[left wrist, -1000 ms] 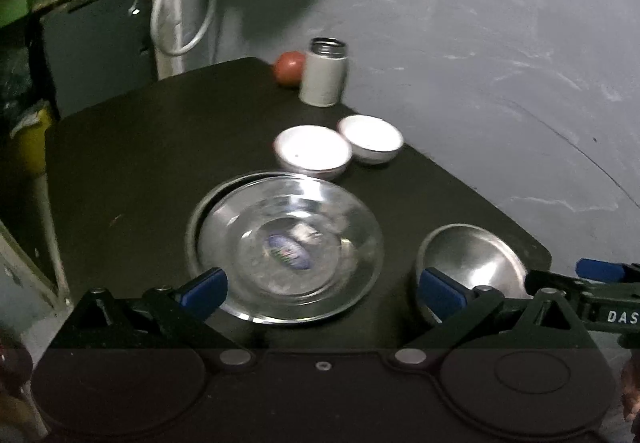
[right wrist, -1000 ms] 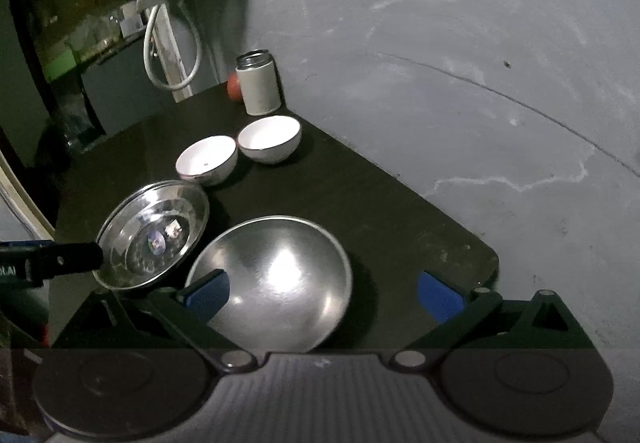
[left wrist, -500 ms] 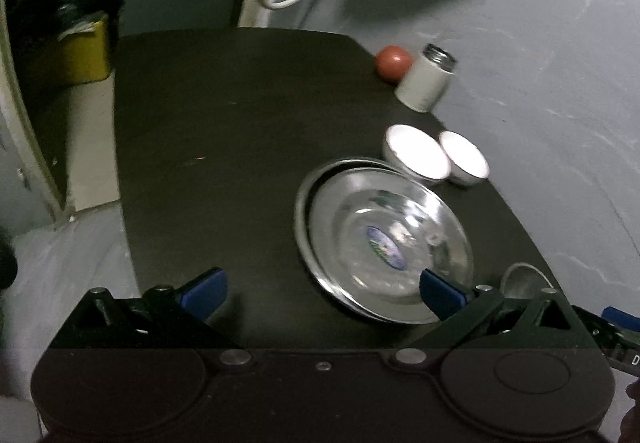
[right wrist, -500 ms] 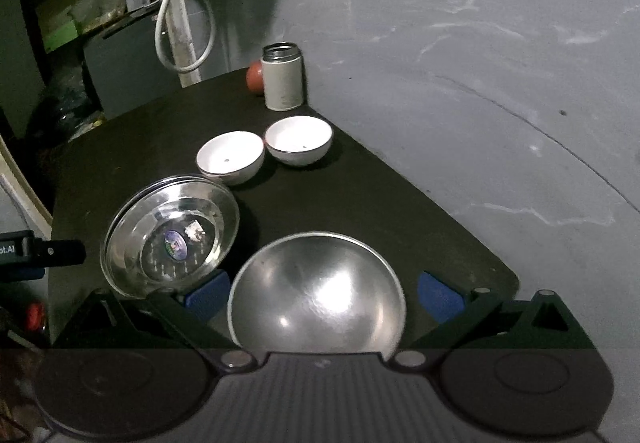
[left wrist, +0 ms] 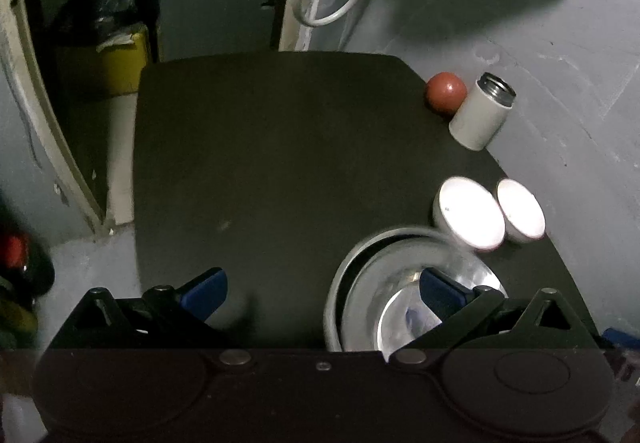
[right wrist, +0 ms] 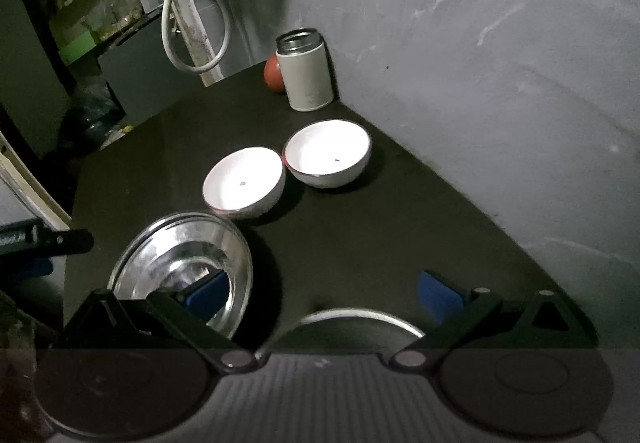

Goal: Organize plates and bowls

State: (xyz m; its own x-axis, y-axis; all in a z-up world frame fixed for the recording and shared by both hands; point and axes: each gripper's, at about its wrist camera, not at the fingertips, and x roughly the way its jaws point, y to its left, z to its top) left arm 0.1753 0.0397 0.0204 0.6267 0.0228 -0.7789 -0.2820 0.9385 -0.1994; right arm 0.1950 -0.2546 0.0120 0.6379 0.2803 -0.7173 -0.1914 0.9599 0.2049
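Both grippers pulled back since a second ago, so the steel bowl (right wrist: 360, 327) now barely peeks in at the bottom.

Dark table (left wrist: 280, 163): stacked steel plates (right wrist: 180, 255) near its front edge, two white bowls (right wrist: 244, 183) touching along its right edge, canister (right wrist: 306, 71) and red ball (left wrist: 446, 91) at the far right corner. Left gripper (left wrist: 320, 289) and right gripper (right wrist: 324, 291) both spread wide, holding nothing.

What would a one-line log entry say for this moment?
left gripper: open, empty | right gripper: open, empty | steel plates: stacked | white bowls: side by side | steel bowl: near
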